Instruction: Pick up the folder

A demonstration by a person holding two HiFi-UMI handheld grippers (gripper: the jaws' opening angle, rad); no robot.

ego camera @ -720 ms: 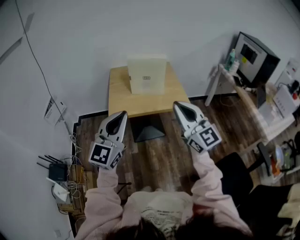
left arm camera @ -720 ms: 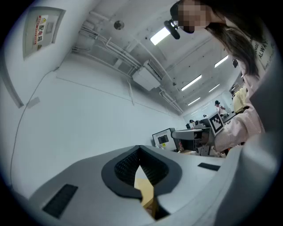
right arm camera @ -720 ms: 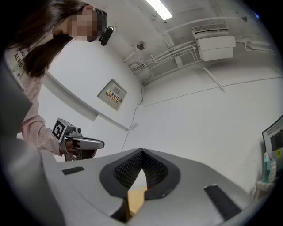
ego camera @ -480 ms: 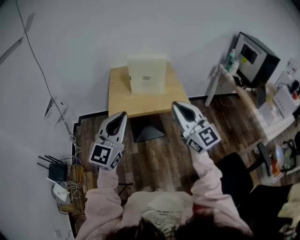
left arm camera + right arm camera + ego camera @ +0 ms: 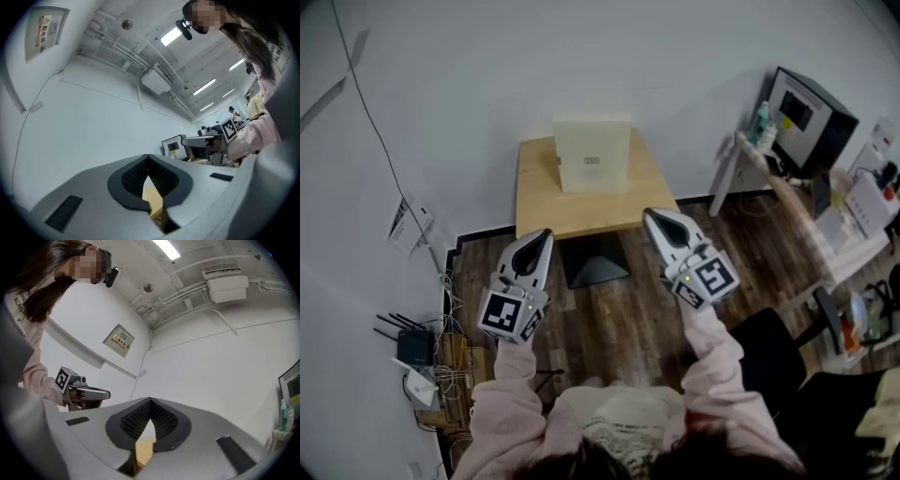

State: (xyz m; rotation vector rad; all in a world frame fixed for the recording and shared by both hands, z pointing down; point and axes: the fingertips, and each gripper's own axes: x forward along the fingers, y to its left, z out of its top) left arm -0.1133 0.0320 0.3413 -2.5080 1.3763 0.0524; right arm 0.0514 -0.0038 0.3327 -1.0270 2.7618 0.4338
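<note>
Pale folder on the far side of the desk
My left tongs and right tongs hover at the near edge, both pressed together on nothing, well apart from it

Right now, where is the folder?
Head view, top centre: the folder sits at the table's far edge by the wall, beyond the left gripper and right gripper.

Cream folder, tan table — dark floor
</note>
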